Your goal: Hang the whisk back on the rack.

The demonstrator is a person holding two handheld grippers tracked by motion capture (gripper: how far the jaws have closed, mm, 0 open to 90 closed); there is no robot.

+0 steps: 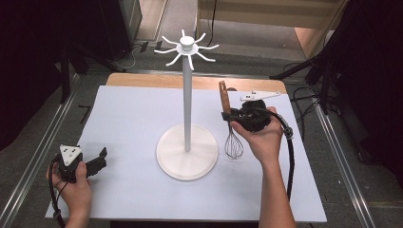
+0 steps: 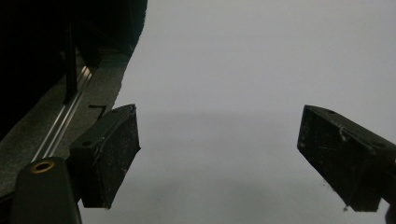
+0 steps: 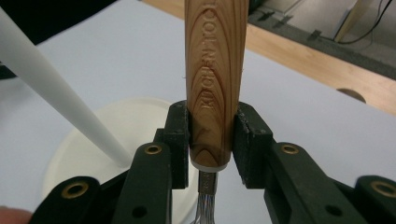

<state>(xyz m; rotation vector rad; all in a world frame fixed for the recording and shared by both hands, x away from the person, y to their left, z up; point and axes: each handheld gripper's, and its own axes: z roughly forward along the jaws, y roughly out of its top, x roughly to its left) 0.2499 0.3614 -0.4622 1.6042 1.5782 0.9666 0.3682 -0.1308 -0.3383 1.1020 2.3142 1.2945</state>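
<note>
Surface: white sheet (image 1: 128, 118) over a wooden table (image 1: 142, 80), dark floor and cables around it.
Whisk (image 1: 229, 123): wooden handle, pale brown with darker grain rings and the words KITCHEN TOOL burnt in along it; a short metal collar below the wood; thin steel wires forming a balloon head.
Whisk pose: nearly upright, handle up and leaning slightly left, wire head hanging low over the sheet; whether it touches cannot be told.
Whisk place: right of centre, just right of the stand's base.
Right gripper (image 1: 237, 118): jaws closed on the lower end of the handle, one pad on each side, just above the collar.
Left gripper (image 1: 97, 161): jaws wide apart with nothing between them, held low at the near left corner of the sheet.
Stand (image 1: 187, 95): white pole on a round base, ring of hooks on top, mid-table.
</note>
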